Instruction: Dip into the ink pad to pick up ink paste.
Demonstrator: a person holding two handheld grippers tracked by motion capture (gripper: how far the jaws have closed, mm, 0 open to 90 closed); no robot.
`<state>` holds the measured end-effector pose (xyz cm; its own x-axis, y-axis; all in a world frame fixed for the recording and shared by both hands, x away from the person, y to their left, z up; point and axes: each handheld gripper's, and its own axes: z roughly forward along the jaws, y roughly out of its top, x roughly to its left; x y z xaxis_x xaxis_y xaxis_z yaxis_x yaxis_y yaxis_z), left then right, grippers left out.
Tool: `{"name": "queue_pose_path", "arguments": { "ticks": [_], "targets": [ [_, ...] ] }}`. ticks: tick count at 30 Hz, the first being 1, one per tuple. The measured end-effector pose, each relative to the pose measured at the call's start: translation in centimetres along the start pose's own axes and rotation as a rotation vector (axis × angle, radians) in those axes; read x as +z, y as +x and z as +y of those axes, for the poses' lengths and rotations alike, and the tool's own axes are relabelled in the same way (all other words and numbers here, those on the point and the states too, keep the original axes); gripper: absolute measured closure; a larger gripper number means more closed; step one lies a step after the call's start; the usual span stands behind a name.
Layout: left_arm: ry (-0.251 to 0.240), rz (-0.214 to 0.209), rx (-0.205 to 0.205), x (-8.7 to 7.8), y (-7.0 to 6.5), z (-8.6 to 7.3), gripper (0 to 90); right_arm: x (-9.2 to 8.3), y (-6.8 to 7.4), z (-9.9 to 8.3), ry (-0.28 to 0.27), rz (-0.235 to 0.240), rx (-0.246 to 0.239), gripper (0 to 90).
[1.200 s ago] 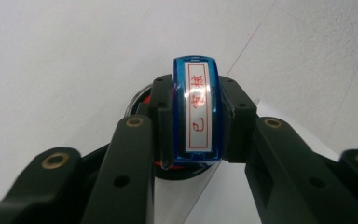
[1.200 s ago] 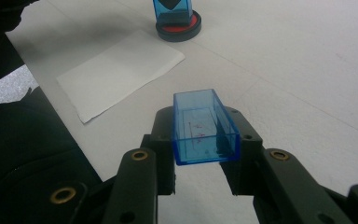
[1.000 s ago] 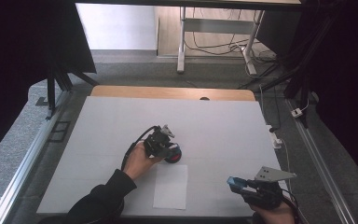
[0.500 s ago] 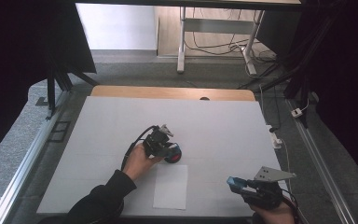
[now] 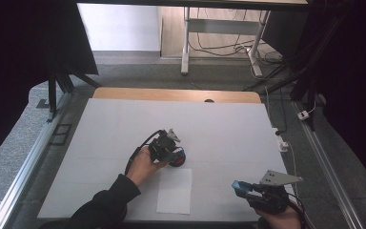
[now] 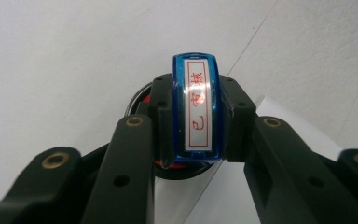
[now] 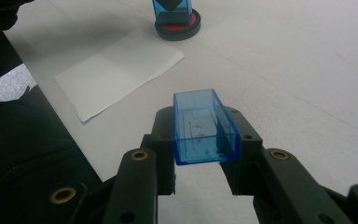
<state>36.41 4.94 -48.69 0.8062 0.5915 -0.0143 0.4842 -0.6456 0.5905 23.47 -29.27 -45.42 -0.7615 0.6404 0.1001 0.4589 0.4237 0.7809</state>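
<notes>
Stamp (image 6: 196, 109): clear blue body, white label on top with a red border and red characters; it sits on an ink pad (image 7: 177, 27) with a black rim and red face. Cap (image 7: 204, 127): see-through blue, open box shape, faint red marks inside, held between black jaws with brass-coloured rivets. Sheet of paper (image 5: 175, 190) plain white on a pale grey-white table (image 5: 228, 124) with a light wood strip along the far edge; sleeve (image 5: 102, 205) black
</notes>
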Motion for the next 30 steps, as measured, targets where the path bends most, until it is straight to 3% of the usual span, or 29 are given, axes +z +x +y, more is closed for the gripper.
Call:
{"name": "queue_pose_path", "arguments": {
  "ticks": [4, 6, 12, 18, 25, 30],
  "targets": [
    [0.013, 0.040, 0.032, 0.1, -0.7, 0.2, 70.5, 0.0, 0.0, 0.0, 0.002, 0.002, -0.001, 68.5],
    [0.013, 0.041, 0.028, 0.1, -0.7, 0.2, 70.5, 0.0, 0.1, 0.0, 0.003, 0.000, -0.003, 68.6],
    [-0.019, -0.033, -0.042, 0.1, 0.6, -0.3, 70.5, 0.1, 0.1, 0.0, 0.007, -0.002, -0.005, 68.6],
    [-0.038, -0.087, -0.087, 0.1, 1.5, -0.7, 70.4, 0.1, 0.1, 0.0, 0.007, -0.001, -0.006, 68.6],
    [-0.038, -0.087, -0.049, 0.0, 1.5, -0.6, 70.0, 0.0, 0.0, 0.0, 0.001, 0.002, -0.004, 68.5],
    [-0.031, -0.075, -0.049, -0.2, 1.2, -0.4, 69.9, -0.1, -0.1, 0.0, -0.006, 0.005, 0.002, 68.5]
  ]
}}
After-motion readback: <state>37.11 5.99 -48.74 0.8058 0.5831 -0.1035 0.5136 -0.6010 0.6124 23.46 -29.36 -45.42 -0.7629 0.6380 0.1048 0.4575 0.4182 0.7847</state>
